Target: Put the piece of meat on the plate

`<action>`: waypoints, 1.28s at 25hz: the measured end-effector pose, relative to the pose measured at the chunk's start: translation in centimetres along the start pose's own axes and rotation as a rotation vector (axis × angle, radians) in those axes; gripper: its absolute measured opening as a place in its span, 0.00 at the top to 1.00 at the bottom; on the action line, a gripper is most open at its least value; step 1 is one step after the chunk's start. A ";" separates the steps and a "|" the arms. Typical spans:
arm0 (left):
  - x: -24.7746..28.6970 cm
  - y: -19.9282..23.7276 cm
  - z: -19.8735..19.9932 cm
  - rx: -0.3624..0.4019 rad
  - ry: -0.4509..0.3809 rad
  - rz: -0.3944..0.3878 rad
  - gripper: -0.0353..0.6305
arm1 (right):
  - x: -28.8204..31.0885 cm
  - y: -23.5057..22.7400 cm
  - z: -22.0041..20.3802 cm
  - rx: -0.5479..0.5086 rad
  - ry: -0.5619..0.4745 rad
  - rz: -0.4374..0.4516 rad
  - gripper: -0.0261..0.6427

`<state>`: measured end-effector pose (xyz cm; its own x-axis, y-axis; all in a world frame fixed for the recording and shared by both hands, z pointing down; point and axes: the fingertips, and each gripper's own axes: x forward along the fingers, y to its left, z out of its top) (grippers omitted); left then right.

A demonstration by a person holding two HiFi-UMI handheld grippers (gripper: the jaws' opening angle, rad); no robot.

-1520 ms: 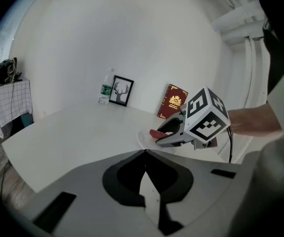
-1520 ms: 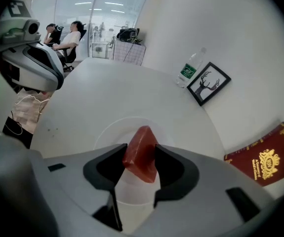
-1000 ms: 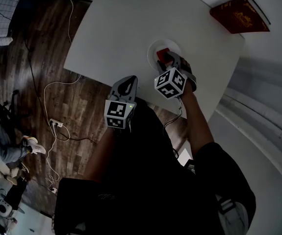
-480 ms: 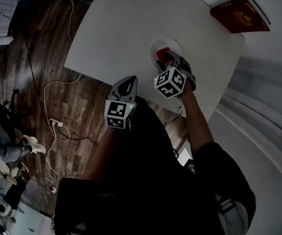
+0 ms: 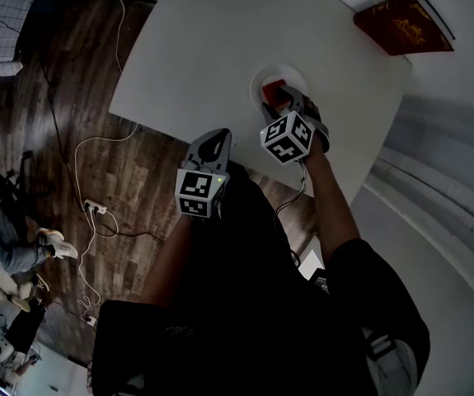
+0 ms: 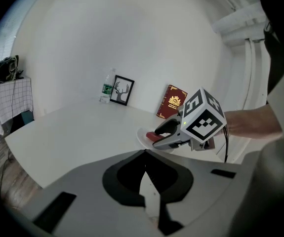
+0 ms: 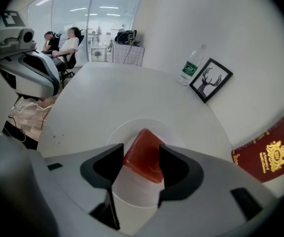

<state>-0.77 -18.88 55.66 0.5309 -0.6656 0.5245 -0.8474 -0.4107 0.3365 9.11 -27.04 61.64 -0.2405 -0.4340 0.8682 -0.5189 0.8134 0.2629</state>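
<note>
A red wedge of meat [image 7: 144,154] lies on a small white plate [image 7: 113,132] near the table's front edge. My right gripper [image 7: 141,163] points steeply down over it. Its jaws have just been opening and stand open on either side of the meat, which rests on the plate between them. In the head view the same meat [image 5: 274,87], plate [image 5: 259,77] and right gripper [image 5: 281,97] show past the marker cube. My left gripper [image 5: 213,140] hangs off the table's near edge, shut and empty, jaw tips together [image 6: 144,154].
The white table [image 5: 212,40] carries a dark red book [image 5: 403,25] at its far right corner. A framed deer picture [image 7: 210,79] and a water bottle [image 7: 188,65] stand at the back. Cables run over the wooden floor [image 5: 63,97] on the left. Seated people are far off.
</note>
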 end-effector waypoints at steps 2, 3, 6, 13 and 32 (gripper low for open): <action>-0.1 0.1 -0.1 -0.001 0.004 0.003 0.94 | 0.0 0.1 0.1 0.009 -0.003 0.002 0.61; -0.2 0.1 -0.1 0.000 0.006 0.004 0.94 | 0.0 0.2 0.1 0.011 -0.003 0.002 0.60; -0.2 0.1 -0.1 0.006 0.004 0.001 0.94 | 0.0 0.3 0.1 0.013 -0.005 0.002 0.60; -0.4 0.0 -0.1 0.006 0.005 -0.001 0.94 | -0.4 0.4 0.3 0.061 -0.033 0.014 0.60; -1.2 -1.2 0.2 0.044 -0.001 -0.055 0.94 | -4.1 0.7 1.4 0.162 -0.118 -0.081 0.78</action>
<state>-0.34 -17.70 54.48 0.5764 -0.6424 0.5052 -0.8167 -0.4736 0.3296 8.62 -25.23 57.71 -0.2826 -0.5454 0.7891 -0.6630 0.7056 0.2503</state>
